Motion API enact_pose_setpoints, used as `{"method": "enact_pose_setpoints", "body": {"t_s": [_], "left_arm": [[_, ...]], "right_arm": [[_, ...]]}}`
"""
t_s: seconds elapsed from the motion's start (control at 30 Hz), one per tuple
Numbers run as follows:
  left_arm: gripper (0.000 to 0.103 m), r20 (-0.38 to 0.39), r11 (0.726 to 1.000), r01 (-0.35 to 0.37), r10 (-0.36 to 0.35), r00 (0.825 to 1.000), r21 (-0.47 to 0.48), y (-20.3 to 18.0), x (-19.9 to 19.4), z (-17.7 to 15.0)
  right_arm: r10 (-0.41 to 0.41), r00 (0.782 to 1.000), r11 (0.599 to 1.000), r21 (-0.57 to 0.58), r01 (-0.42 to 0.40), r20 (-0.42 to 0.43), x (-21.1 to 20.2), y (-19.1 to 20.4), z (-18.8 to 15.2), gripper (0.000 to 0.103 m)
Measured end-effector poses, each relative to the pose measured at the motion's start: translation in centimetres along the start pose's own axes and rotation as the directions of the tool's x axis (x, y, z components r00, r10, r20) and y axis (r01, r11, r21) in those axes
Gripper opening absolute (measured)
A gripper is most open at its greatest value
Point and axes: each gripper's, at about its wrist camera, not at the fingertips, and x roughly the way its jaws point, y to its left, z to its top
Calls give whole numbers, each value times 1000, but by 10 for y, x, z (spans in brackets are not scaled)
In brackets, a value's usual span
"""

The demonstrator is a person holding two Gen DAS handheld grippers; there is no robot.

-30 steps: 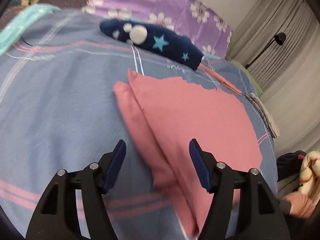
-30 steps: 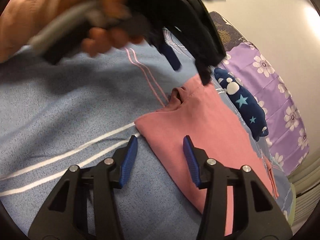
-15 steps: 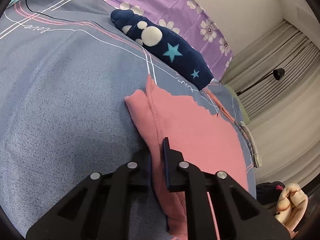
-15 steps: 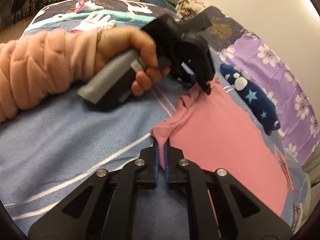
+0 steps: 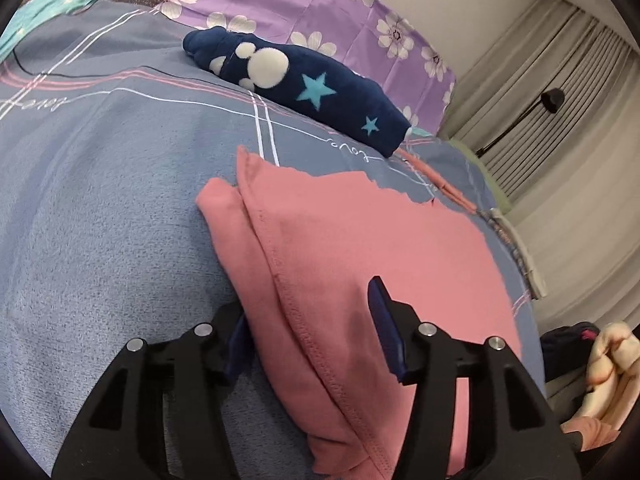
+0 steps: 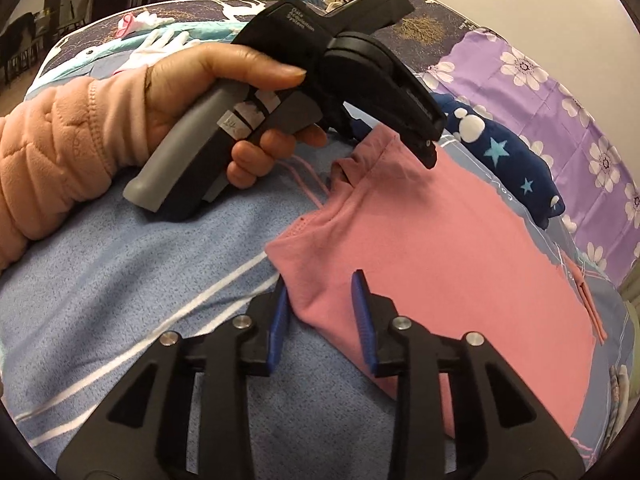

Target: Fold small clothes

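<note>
On bedspread point(image 5: 100, 220), "love" script, pink garment point(image 5: 360, 248)

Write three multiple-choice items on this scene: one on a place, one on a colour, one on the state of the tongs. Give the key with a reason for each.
1. Where does the navy star-print garment lie?
A. Between the pink garment and the purple floral pillow
B. On top of the pink garment
C. Between the left tongs

2. What colour are the pads on the right tongs?
A. Red
B. Blue
C. White

3. How do the left tongs stand?
A. Shut on the navy garment
B. Out of view
C. Open astride the pink garment's seamed edge

Key: 1 A, it lies on the bedspread beyond the pink cloth, before the pillow. 2 B, both pads show blue. 3 C, the fingers stand apart with pink cloth between.
</note>
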Motion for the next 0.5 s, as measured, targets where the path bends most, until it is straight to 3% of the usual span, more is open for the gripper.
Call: {"method": "enact_pose_setpoints", "body": {"t_s": [0.5], "left_arm": [[55, 29, 999, 29, -28, 999, -33, 6, -3, -3]], "right_arm": [[-35, 999, 999, 41, 36, -26, 11, -3, 6, 38]]}}
